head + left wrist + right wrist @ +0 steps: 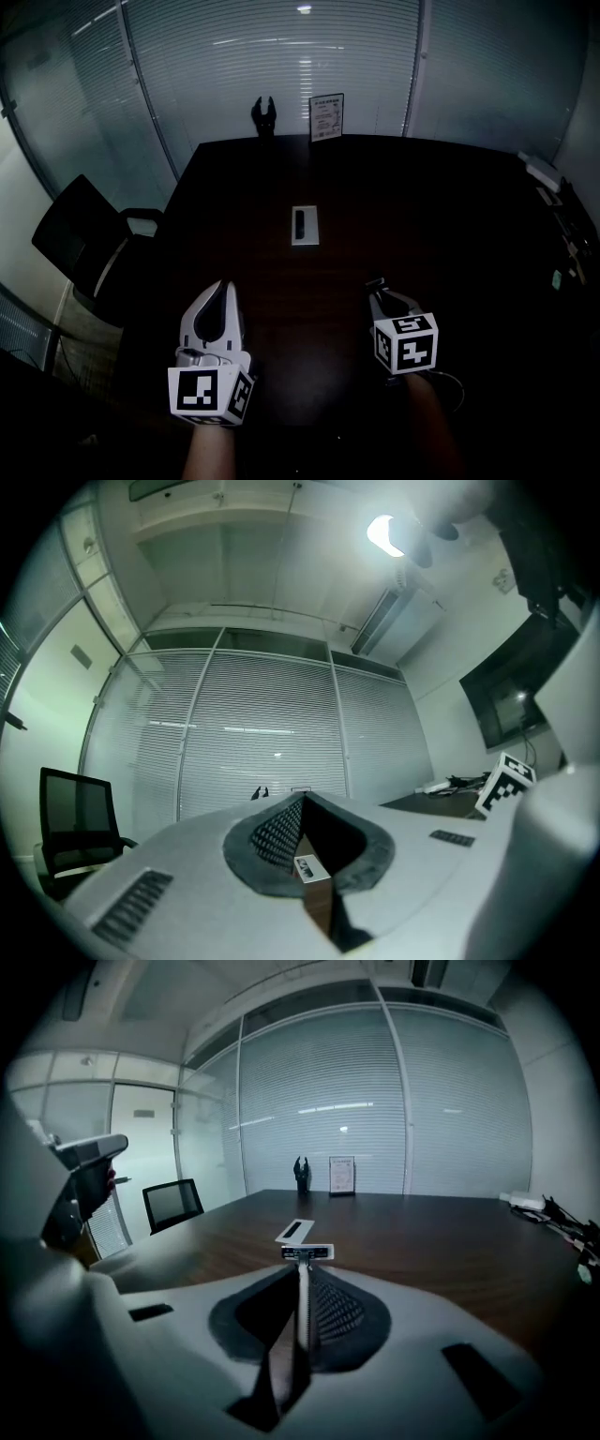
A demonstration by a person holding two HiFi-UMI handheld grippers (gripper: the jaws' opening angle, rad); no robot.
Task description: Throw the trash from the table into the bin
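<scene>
My right gripper (302, 1265) is shut on a thin white piece of trash (307, 1252) with a small flat crosspiece at its far end, like a disposable razor. It hangs above the dark wooden table (422, 1232). In the head view the right gripper (377, 286) is at the near right, the trash only a small dark tip there. At the near left, the left gripper (225, 286) has its jaws together and nothing in them; in its own view the fingertips (302, 801) meet. No bin shows in any view.
A white rectangular plate (305, 225) with a black slot lies at the table's middle. A framed sign (326, 117) and a black holder (264, 114) stand at the far edge. An office chair (80, 239) is at the left, cables and devices (553, 187) at the right edge.
</scene>
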